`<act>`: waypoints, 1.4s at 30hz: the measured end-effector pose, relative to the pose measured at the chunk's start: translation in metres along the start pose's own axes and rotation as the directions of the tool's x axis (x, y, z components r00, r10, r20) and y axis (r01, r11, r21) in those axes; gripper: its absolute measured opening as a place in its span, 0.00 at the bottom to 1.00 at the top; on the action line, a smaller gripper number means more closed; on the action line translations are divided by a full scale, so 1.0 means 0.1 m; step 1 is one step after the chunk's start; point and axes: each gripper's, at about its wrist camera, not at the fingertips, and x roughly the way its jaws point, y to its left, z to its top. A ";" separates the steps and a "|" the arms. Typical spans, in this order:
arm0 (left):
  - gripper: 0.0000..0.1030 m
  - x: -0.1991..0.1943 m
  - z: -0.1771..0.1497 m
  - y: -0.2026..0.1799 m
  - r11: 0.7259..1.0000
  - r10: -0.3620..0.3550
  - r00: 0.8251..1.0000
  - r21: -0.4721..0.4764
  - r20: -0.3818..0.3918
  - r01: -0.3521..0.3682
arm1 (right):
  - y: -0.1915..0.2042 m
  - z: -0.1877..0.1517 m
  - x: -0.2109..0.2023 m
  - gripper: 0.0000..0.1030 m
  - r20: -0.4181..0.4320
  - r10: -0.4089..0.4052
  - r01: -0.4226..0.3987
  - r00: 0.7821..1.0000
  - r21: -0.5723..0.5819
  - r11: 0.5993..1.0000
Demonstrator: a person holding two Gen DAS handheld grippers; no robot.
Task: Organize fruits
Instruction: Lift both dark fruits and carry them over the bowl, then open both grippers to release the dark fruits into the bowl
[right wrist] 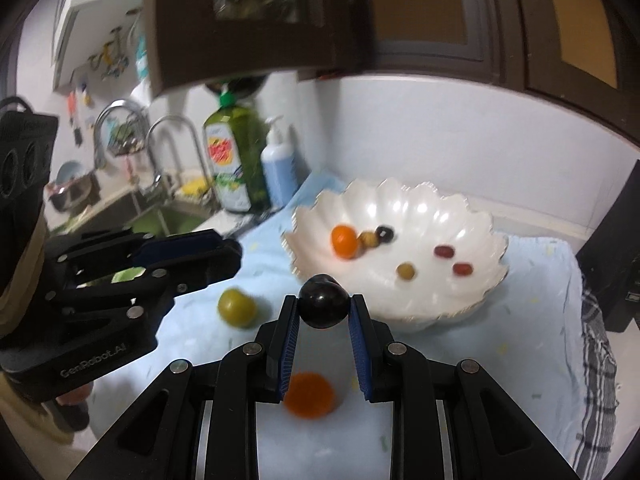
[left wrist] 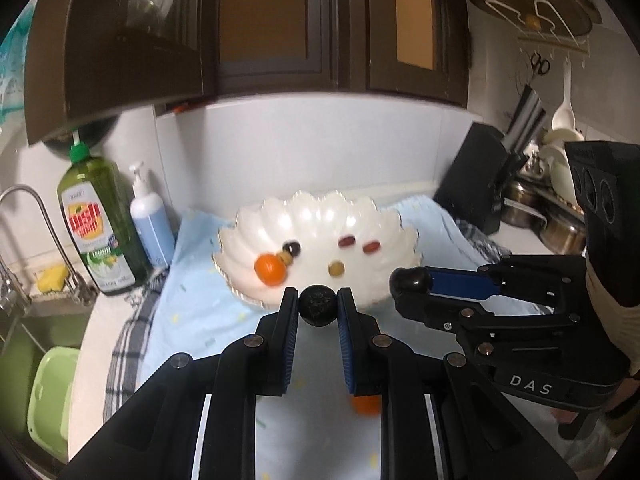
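A white scalloped bowl (left wrist: 320,216) (right wrist: 420,208) stands on a light blue cloth. It holds an orange fruit (left wrist: 271,269) (right wrist: 345,241), a dark grape (left wrist: 292,248), two red grapes (left wrist: 346,242) and a green grape (left wrist: 336,269). My left gripper (left wrist: 318,305) is shut on a dark round fruit (left wrist: 318,305) just before the bowl's near rim. My right gripper (right wrist: 323,307) is shut on a dark plum (right wrist: 323,307) and shows at right in the left wrist view (left wrist: 412,280). A green fruit (right wrist: 237,307) and an orange fruit (right wrist: 309,395) (left wrist: 366,405) lie on the cloth.
A green dish soap bottle (left wrist: 98,220) and a blue pump bottle (left wrist: 150,216) stand left of the bowl by the sink (left wrist: 24,320). A black knife block (left wrist: 478,184) and pots stand right. Dark cabinets (left wrist: 280,24) hang overhead. A checked towel (right wrist: 600,360) lies under the cloth.
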 end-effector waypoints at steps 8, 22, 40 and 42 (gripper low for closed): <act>0.20 0.17 0.23 -0.03 1.000 0.025 0.999 0.015 0.026 -0.025 | -0.23 0.19 0.04 0.26 0.053 -0.066 0.062 0.996 0.058 0.996; 0.20 0.67 0.60 0.00 0.998 0.054 0.998 0.015 0.012 -0.054 | -0.60 0.48 0.30 0.26 0.056 -0.145 0.140 0.988 0.093 0.986; 0.20 1.65 0.74 0.17 0.999 0.029 0.986 -0.019 -0.165 -0.032 | -1.08 0.63 0.98 0.26 -0.087 -0.170 0.182 0.982 0.151 0.972; 0.20 1.73 0.74 0.16 0.999 0.028 0.984 -0.016 -0.178 -0.031 | -1.11 0.63 1.05 0.26 -0.102 -0.173 0.187 0.980 0.151 0.971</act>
